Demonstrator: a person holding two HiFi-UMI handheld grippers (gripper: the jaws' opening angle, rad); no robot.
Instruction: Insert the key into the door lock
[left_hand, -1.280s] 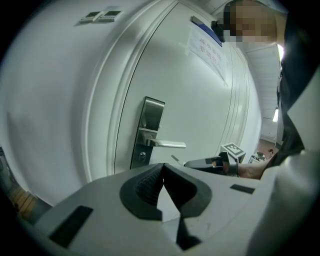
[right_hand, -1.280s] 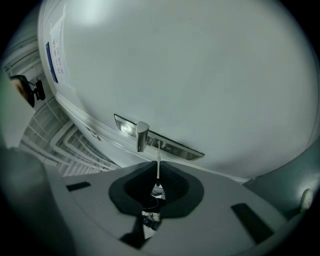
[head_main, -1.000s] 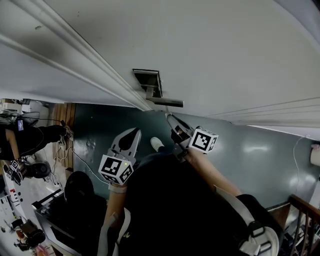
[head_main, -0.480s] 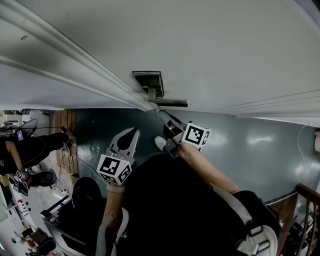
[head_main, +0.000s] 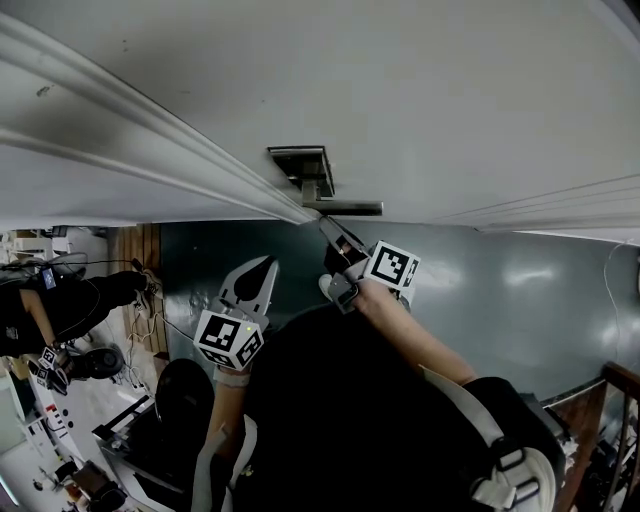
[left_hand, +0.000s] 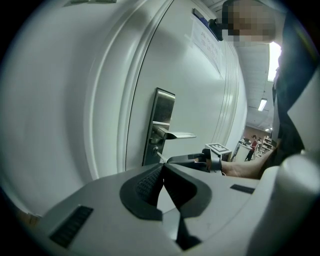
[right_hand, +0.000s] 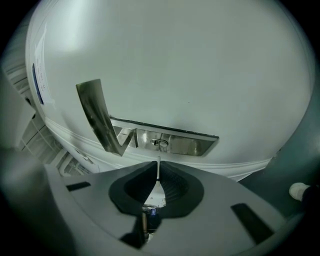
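Observation:
The white door (head_main: 420, 90) carries a steel lock plate (head_main: 300, 163) with a lever handle (head_main: 348, 208). In the right gripper view the keyhole (right_hand: 160, 144) sits on the plate (right_hand: 185, 145), beside the lever (right_hand: 97, 117). My right gripper (right_hand: 158, 165) is shut on a thin silver key (right_hand: 158, 169), whose blade points at the keyhole from a short gap. In the head view that gripper (head_main: 330, 226) reaches just under the lever. My left gripper (head_main: 264, 263) hangs back, shut and empty. The left gripper (left_hand: 162, 166) view shows the key tip (left_hand: 161, 156) close to the plate (left_hand: 164, 115).
Raised mouldings of the door frame (head_main: 150, 140) run left of the lock. Dark green floor (head_main: 500, 290) lies below. A person (head_main: 60, 300) stands at the far left among cables and equipment. A wooden railing (head_main: 620, 420) is at the lower right.
My right gripper has moved with the key up and closer to the lock plate, under the lever. The left gripper has stayed where it was.

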